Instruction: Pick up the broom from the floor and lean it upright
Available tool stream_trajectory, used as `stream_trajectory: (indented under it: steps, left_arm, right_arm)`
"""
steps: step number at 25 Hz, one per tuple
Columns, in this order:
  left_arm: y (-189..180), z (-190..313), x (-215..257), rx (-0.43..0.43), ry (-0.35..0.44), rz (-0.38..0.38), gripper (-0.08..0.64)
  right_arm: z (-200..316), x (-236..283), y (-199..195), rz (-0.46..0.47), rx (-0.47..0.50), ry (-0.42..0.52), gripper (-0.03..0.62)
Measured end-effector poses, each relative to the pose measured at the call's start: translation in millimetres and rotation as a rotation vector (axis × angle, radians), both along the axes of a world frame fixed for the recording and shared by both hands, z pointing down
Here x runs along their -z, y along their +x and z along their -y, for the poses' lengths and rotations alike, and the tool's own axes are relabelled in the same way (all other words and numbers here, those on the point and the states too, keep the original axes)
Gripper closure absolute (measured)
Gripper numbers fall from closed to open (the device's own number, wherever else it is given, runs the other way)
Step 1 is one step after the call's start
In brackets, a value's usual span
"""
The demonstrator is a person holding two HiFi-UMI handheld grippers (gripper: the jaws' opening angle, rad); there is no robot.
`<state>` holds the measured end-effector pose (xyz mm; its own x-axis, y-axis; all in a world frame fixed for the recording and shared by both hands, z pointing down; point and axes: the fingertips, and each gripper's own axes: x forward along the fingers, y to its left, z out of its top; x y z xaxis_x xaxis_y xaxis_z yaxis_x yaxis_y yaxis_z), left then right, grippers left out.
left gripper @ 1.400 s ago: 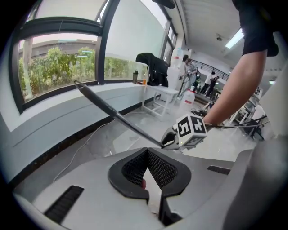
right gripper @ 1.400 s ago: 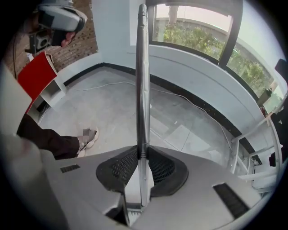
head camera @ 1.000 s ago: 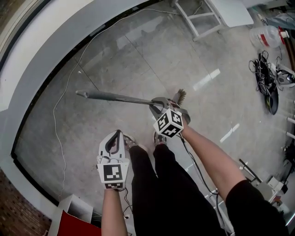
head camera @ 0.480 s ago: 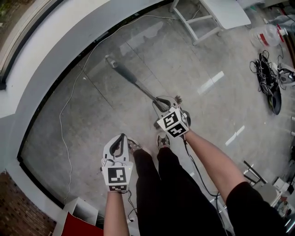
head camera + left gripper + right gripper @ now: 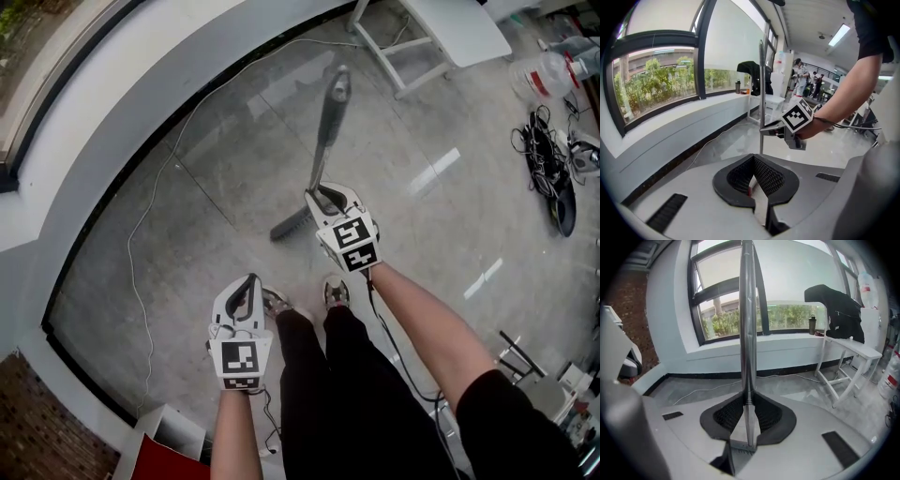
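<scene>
While the right claw (image 5: 748, 401) clamps it, the broom (image 5: 747, 333) appears in the right gripper view as a metal pole pinched between both pads, rising upright in front of the window (image 5: 787, 315). Only the head view shows its dark brush end (image 5: 291, 225) low by the floor (image 5: 187, 244), near the person's shoes (image 5: 336, 292). The left gripper view, seeing it from the side, shows the pole standing vertical. The left claw (image 5: 753, 171) is closed on nothing, well apart from the broom.
</scene>
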<state>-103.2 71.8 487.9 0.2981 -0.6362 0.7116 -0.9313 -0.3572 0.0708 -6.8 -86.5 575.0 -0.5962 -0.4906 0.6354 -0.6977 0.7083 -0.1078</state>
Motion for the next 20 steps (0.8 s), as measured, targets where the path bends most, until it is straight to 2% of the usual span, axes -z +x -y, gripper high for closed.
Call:
stream_trajectory:
  steps: [6,15,20]
  left_arm:
    - [-1.4,8.4,1.0,-0.054,0.01,0.039,0.554]
    - [9.6,4.0,-8.4,-0.047,-0.003,0.018,0.554]
    - [16.3,1.3,-10.4,-0.038,-0.008,0.004,0.554]
  right_arm:
    - [15.1,7.8,-1.8,0.072,-0.089,0.036,0.525]
    - [-9.3,-18.3,21.7,0.04,-0.127,-0.019,0.523]
    - [-15.7,-19.5,27.5,0.041,-0.116,-0.033,0.525]
